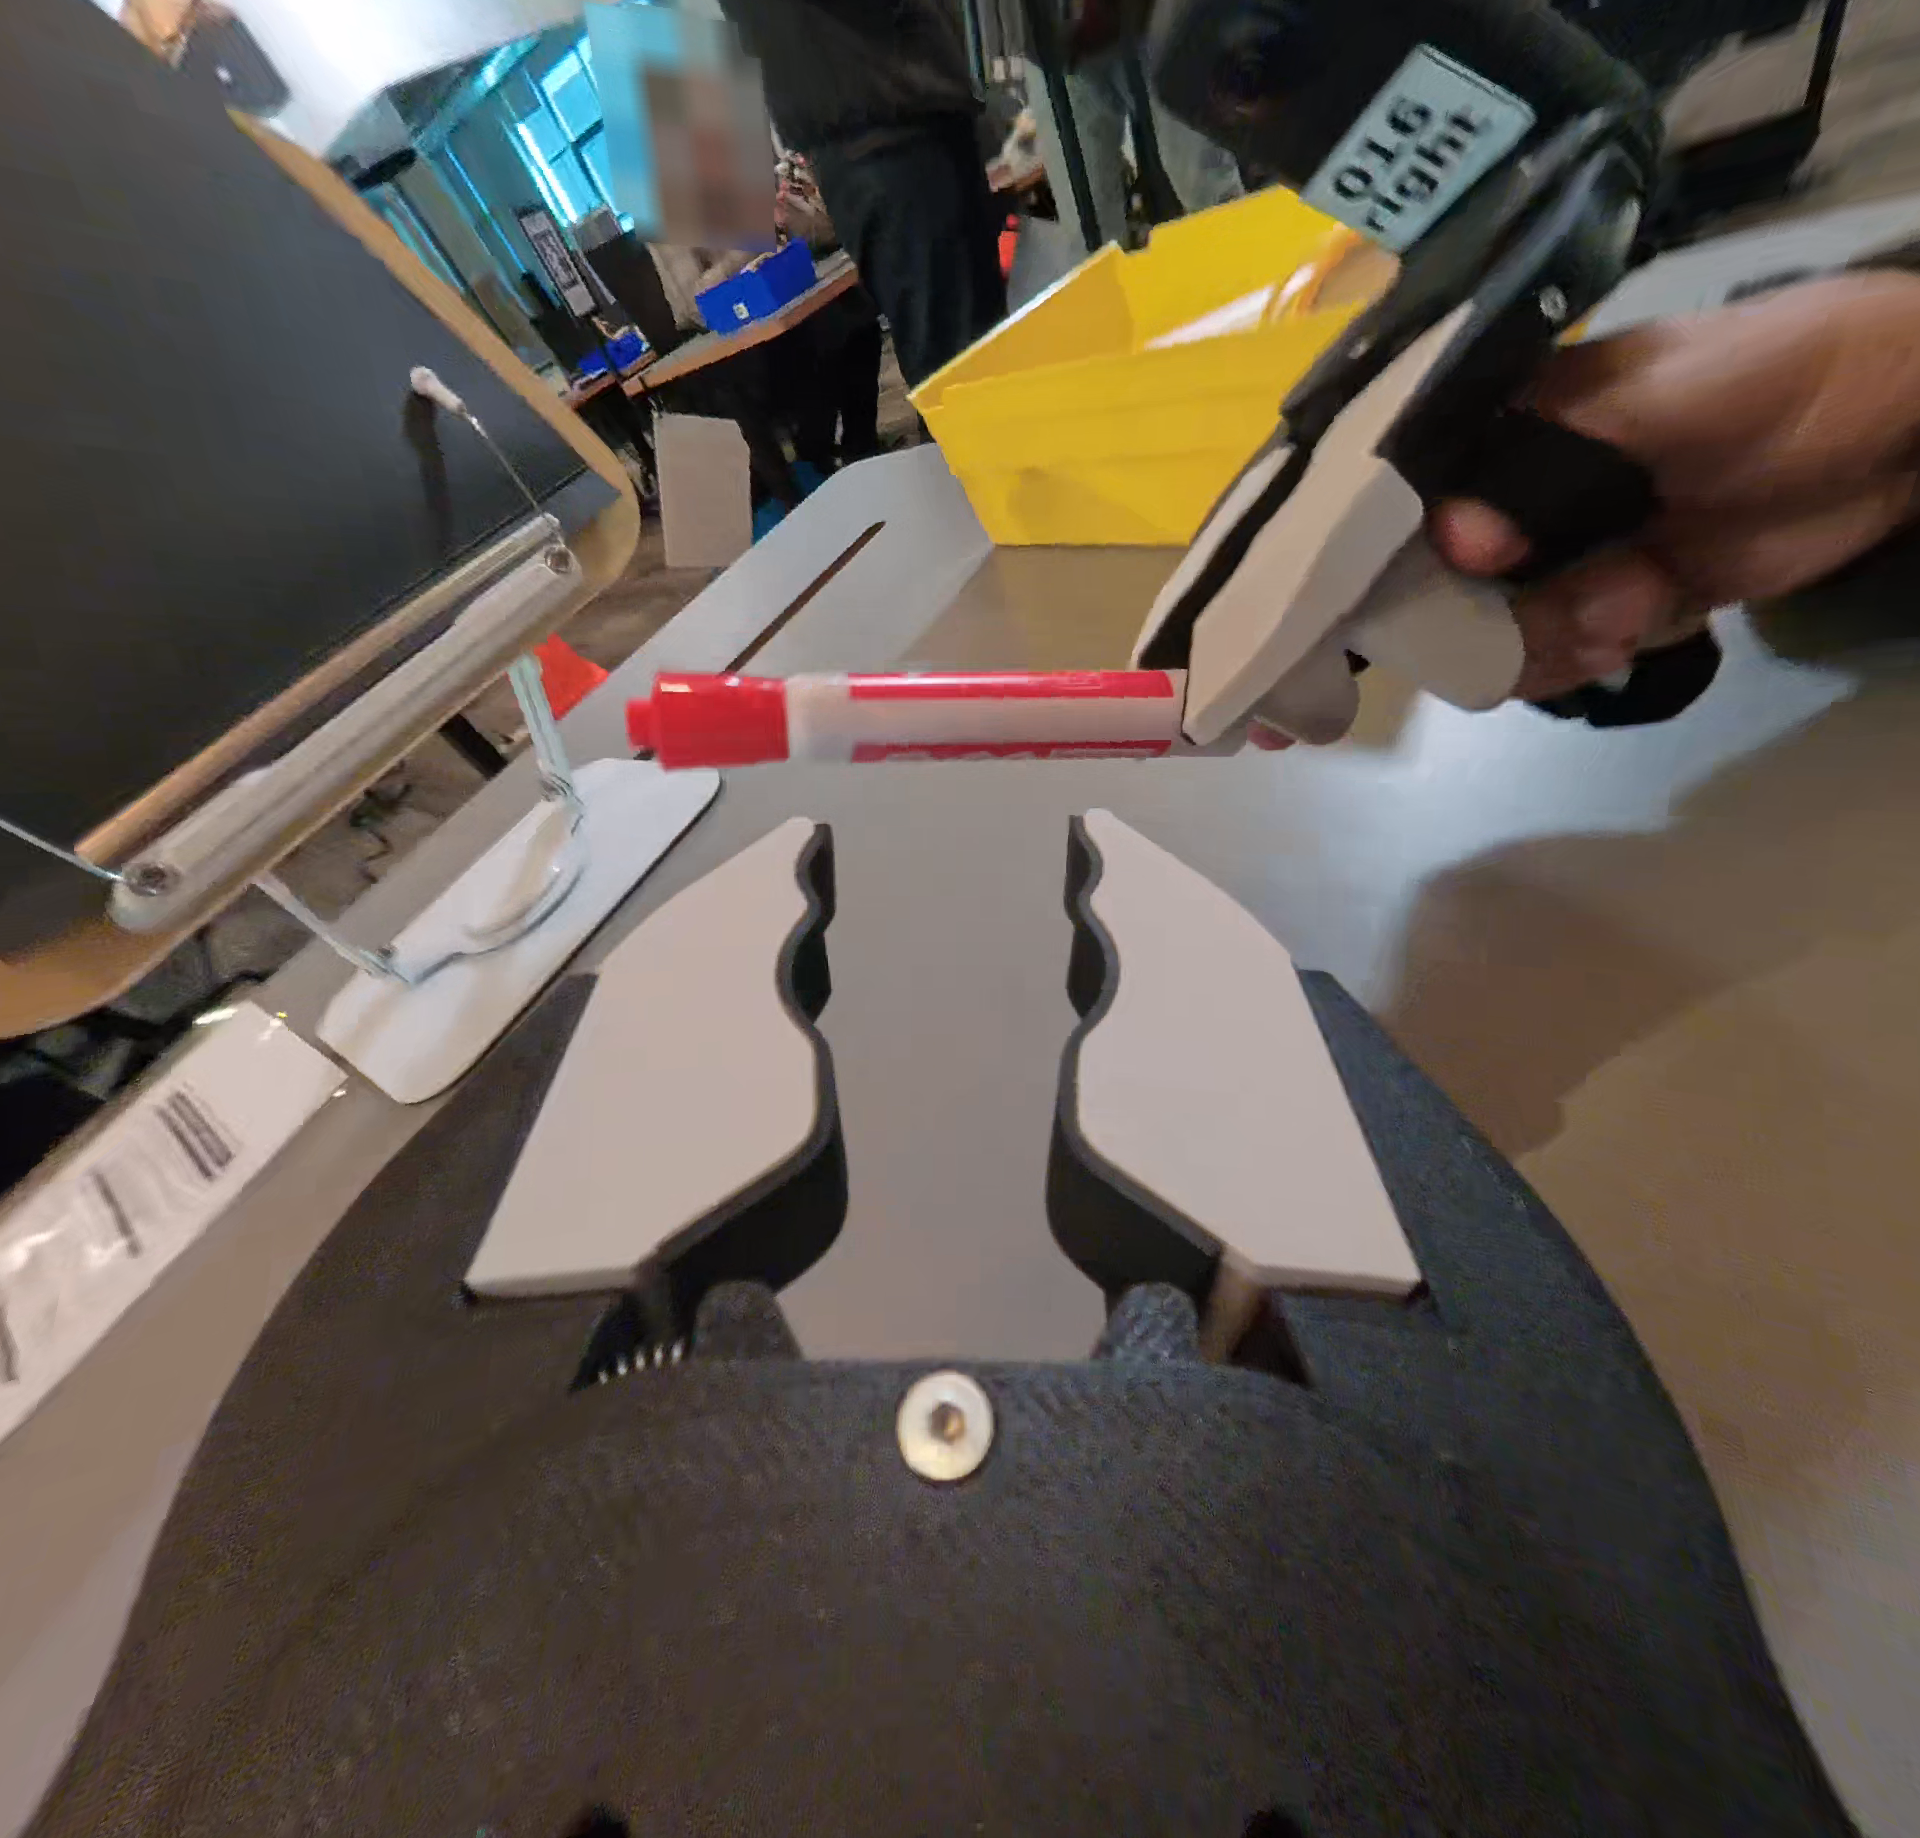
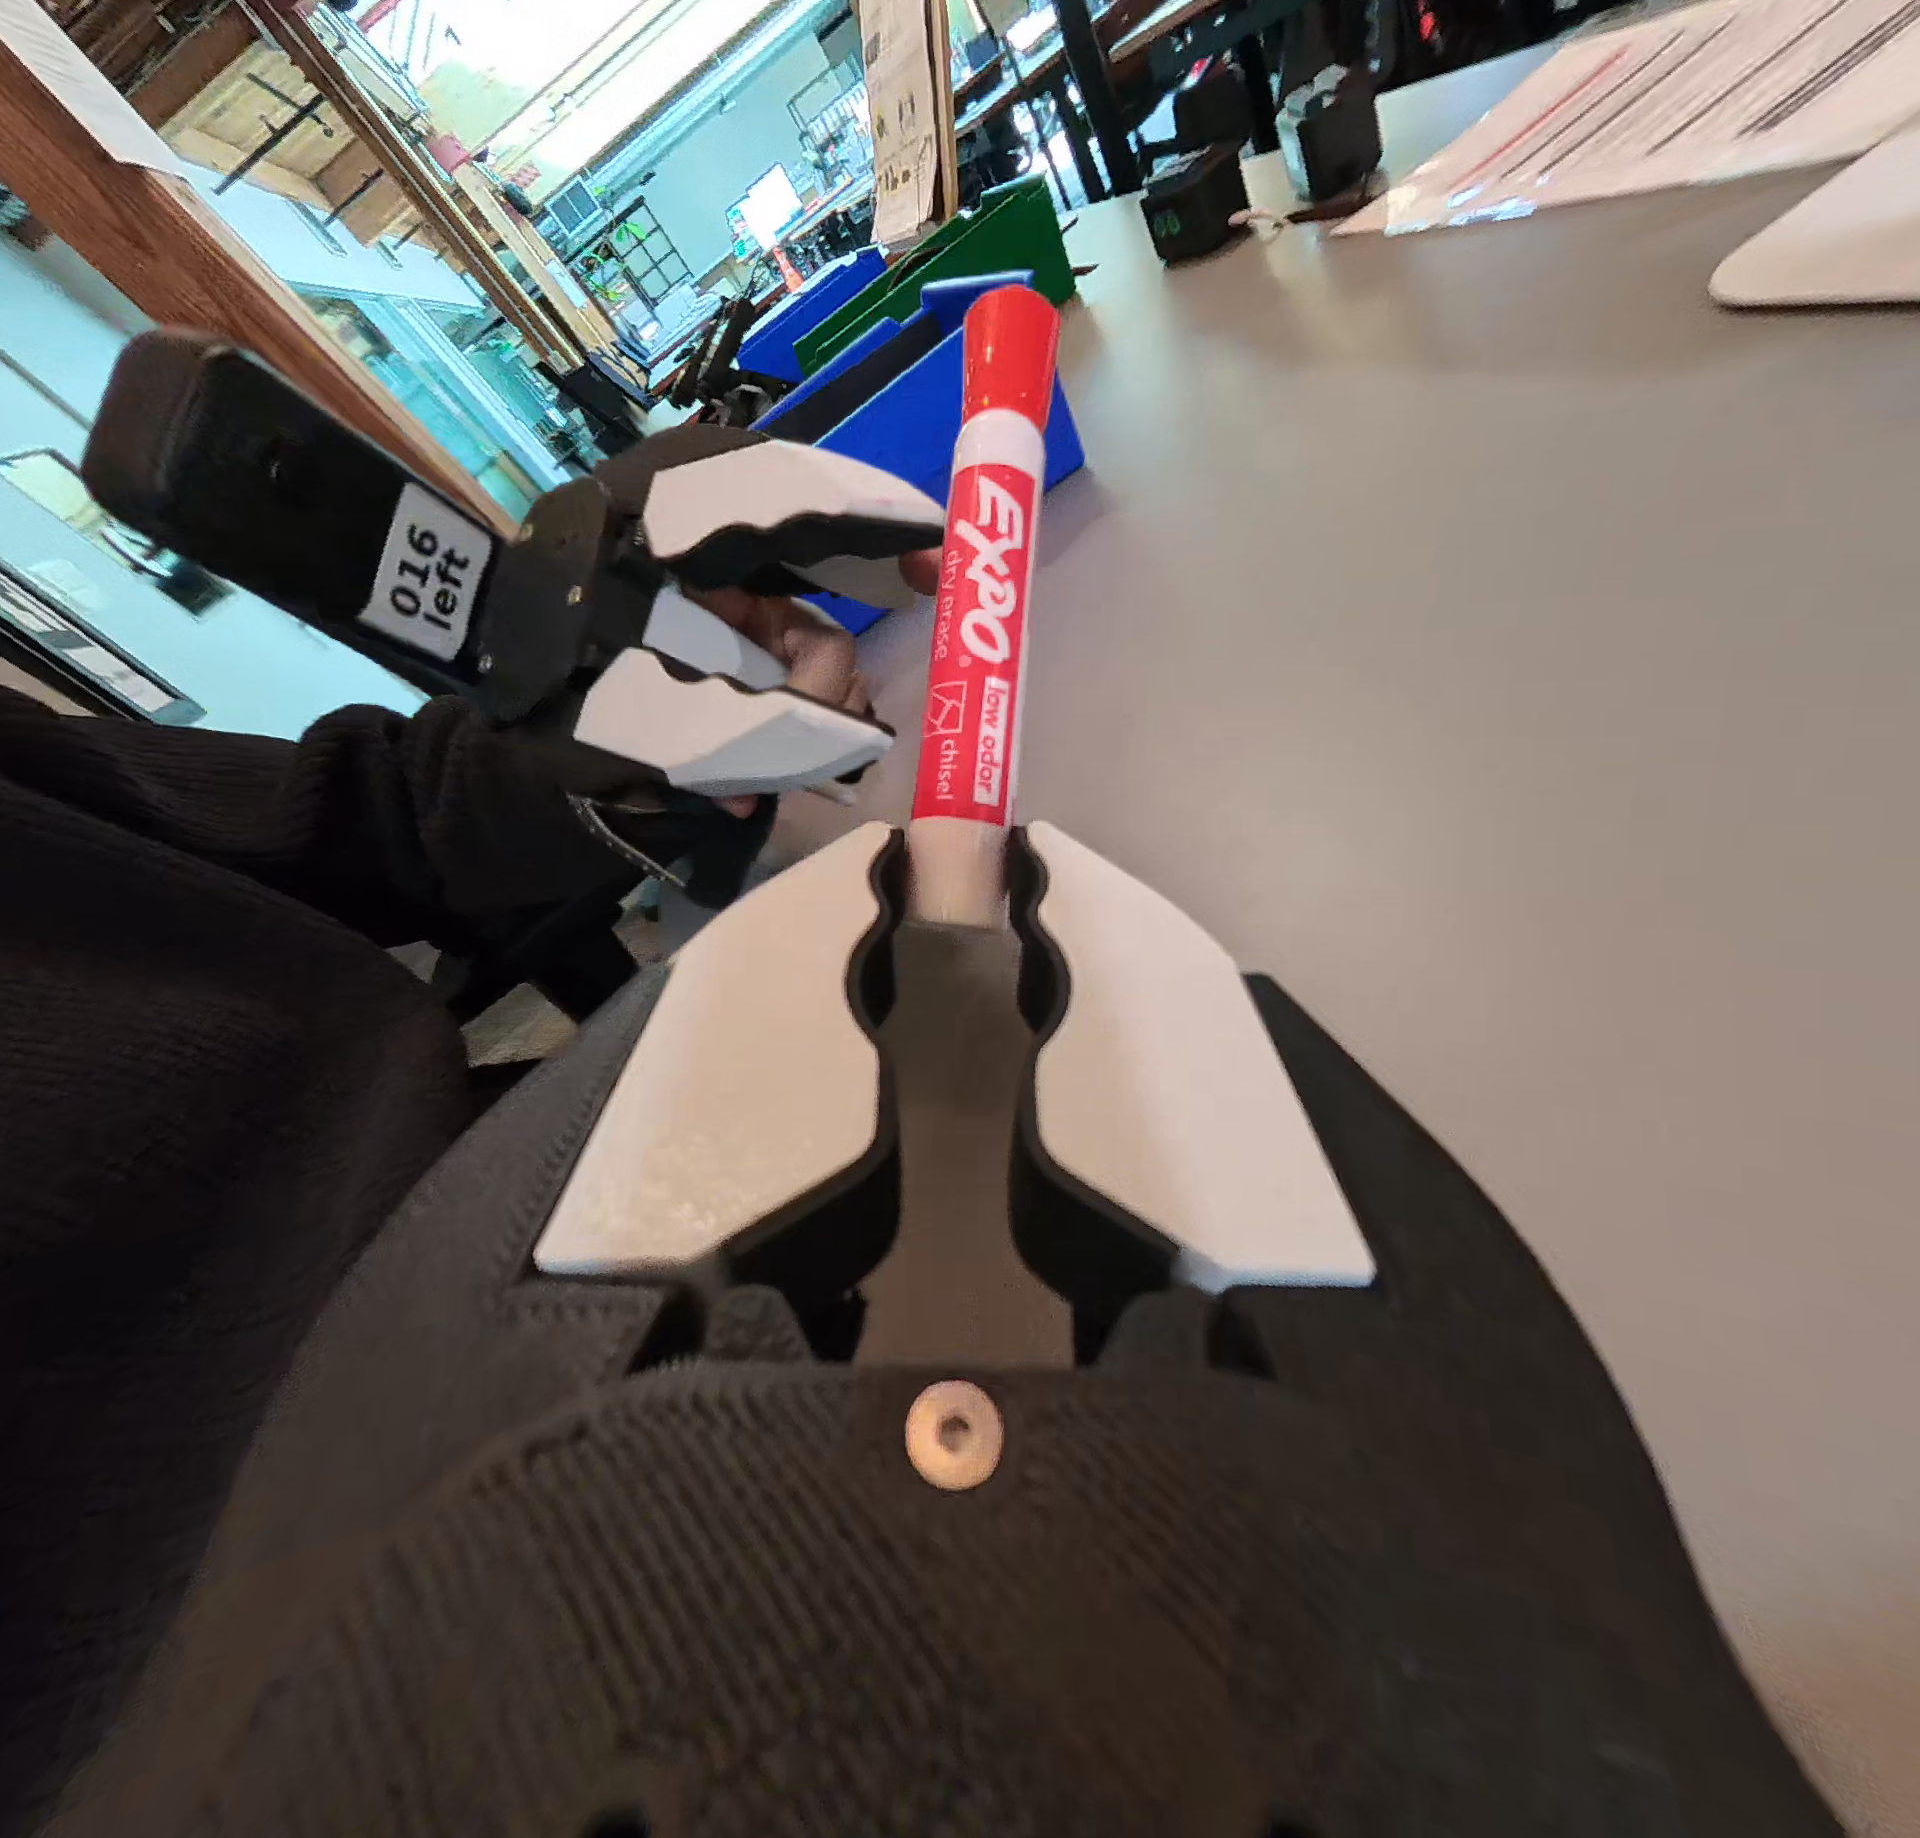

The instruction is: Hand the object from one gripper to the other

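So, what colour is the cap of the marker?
Red. The cap of the marker shows best in the right wrist view.

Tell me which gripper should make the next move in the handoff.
Left. The left gripper is open and empty, just short of the marker; the right gripper pinches the marker's tail, so it should hold.

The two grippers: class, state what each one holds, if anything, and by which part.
The right gripper grips the red marker at its uncapped tail end; the left gripper is open, holding nothing.

A grey table (image 2: pixel 1455 749) stands in a workshop with bright windows (image 2: pixel 582 32), wooden beams and far workbenches (image 1: pixel 748 323).
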Motion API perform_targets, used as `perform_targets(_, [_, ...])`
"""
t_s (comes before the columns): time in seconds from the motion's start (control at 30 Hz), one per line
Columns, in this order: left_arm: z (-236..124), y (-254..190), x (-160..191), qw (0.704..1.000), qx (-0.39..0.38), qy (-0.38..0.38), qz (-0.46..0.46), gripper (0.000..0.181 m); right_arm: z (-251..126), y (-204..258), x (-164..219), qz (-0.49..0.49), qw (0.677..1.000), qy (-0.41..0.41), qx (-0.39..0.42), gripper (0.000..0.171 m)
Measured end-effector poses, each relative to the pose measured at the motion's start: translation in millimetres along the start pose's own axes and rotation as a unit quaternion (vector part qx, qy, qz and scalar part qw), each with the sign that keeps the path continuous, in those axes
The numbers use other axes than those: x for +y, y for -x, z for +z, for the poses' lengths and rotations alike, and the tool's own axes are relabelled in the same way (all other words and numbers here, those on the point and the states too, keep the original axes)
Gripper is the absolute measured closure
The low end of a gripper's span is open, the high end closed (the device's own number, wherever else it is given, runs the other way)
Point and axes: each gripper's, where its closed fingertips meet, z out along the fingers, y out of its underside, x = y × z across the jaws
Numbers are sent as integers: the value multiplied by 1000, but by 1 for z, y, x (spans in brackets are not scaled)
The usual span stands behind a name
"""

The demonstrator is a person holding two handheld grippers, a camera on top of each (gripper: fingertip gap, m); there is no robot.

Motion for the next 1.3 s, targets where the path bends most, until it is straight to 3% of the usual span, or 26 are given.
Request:
perform_targets(0.2, [0, 5, 3, 987, -63, 23, 144, 137, 3, 1, 6, 13, 1000, 15, 4, 151])
perform_targets(0.43, [8, 1, 22, 953, -97, 77, 277, 120, 14, 6, 24, 47, 997, 54, -8, 151])
perform_targets(0.57, [8, 0, 21, 918, -125, 71, 370, 132, 19, 13, 30, 48, 996, 68, -18, 151])
perform_targets(0.67, [8, -5, 20, 913, -124, 65, 384, 147, 18, 15, 28, 56, 996, 62, -27, 151])
perform_targets(1.0, [6, -6, 20, 901, -113, 63, 415, 156, 15, 21, 18, 97, 992, 25, -81, 148])
perform_targets(1.3, [6, -13, 18, 906, -94, 52, 410, 162, 8, 38, -5, 77, 987, -41, -136, 125])
